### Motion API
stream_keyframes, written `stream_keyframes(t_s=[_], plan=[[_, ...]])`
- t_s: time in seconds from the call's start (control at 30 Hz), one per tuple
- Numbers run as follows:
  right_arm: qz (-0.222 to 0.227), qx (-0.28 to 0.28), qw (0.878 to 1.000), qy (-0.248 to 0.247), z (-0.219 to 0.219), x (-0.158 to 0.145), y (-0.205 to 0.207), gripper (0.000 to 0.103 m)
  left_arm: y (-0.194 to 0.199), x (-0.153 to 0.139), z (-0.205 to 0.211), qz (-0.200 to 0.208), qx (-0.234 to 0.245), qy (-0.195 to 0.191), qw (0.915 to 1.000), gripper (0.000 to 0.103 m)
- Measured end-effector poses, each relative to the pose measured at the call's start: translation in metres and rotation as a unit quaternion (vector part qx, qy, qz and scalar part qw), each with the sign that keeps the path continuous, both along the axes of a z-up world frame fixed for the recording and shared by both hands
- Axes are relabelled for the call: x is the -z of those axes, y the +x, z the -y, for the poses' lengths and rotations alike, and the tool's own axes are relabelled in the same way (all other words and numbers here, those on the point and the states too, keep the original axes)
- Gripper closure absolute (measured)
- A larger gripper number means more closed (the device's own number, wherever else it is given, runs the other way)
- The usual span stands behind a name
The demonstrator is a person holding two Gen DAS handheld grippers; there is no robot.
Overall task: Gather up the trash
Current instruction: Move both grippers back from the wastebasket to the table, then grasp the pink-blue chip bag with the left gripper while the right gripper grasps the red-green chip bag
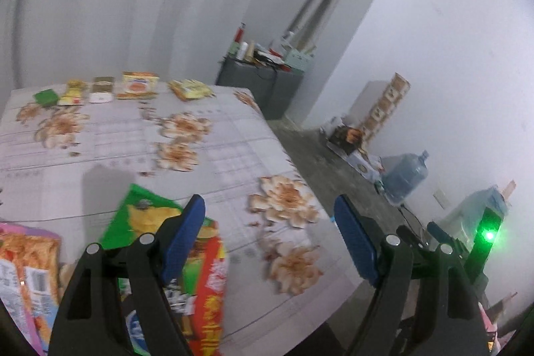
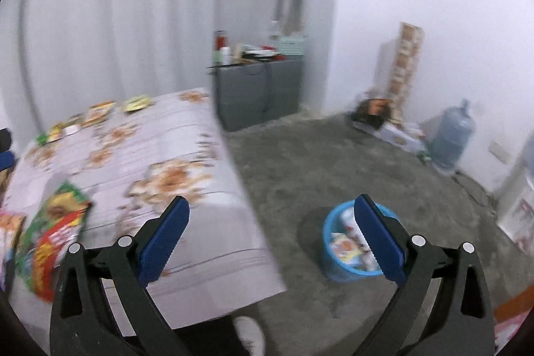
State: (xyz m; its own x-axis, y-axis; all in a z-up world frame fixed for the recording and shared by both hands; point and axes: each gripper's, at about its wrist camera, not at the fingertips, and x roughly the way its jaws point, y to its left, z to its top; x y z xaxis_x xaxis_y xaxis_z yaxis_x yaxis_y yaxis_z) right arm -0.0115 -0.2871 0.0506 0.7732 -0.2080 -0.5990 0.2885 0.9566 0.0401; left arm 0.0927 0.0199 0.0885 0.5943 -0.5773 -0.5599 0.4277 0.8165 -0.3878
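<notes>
My blue bin [image 2: 337, 269] on the floor already holds a few wrappers, so part of the job is done. More remains on the table [image 1: 233, 139]: a green and red snack bag [image 1: 200, 256] lies flat by the near edge, beside a pink one [image 1: 26, 262], with a row of small packets [image 1: 137, 85] at the far side, blurred. My left gripper [image 1: 270, 242] and right gripper [image 2: 272, 239] both gape empty.

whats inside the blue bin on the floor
The blue bin holds several crumpled snack wrappers. The right hand-held gripper's finger covers part of its inside, and whatever lies beneath the wrappers is hidden.
</notes>
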Motion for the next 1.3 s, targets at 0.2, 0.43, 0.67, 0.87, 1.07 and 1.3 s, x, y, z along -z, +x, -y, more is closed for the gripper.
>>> stream_keyframes(t_s=[0.2,0.43,0.67,0.87,1.07,1.3], plan=[[0.005,-0.073,0.980,0.187,0.013,0.012,0.004,0.008,-0.012,-0.002,-0.054,0.015,-0.054,-0.006,0.9984,0.026],[-0.057,-0.170,0.930,0.322,-0.018,0.036,0.034,0.015,-0.027,-0.003,-0.130,0.032,-0.139,0.007,0.9897,0.026],[-0.132,-0.228,0.863,0.431,-0.058,0.068,0.056,0.028,-0.033,0.018,-0.183,-0.003,-0.197,0.014,0.9802,0.026],[-0.184,-0.249,0.826,0.472,-0.088,0.084,0.075,0.029,-0.052,0.045,-0.178,-0.043,-0.147,0.069,0.9858,0.026],[-0.218,-0.253,0.805,0.490,-0.112,0.094,0.092,0.031,-0.076,0.089,-0.152,-0.063,-0.098,0.198,0.9732,0.026],[-0.233,-0.255,0.801,0.488,-0.127,0.096,0.100,0.033,-0.075,0.124,-0.146,-0.060,-0.096,0.269,0.9565,0.027]])
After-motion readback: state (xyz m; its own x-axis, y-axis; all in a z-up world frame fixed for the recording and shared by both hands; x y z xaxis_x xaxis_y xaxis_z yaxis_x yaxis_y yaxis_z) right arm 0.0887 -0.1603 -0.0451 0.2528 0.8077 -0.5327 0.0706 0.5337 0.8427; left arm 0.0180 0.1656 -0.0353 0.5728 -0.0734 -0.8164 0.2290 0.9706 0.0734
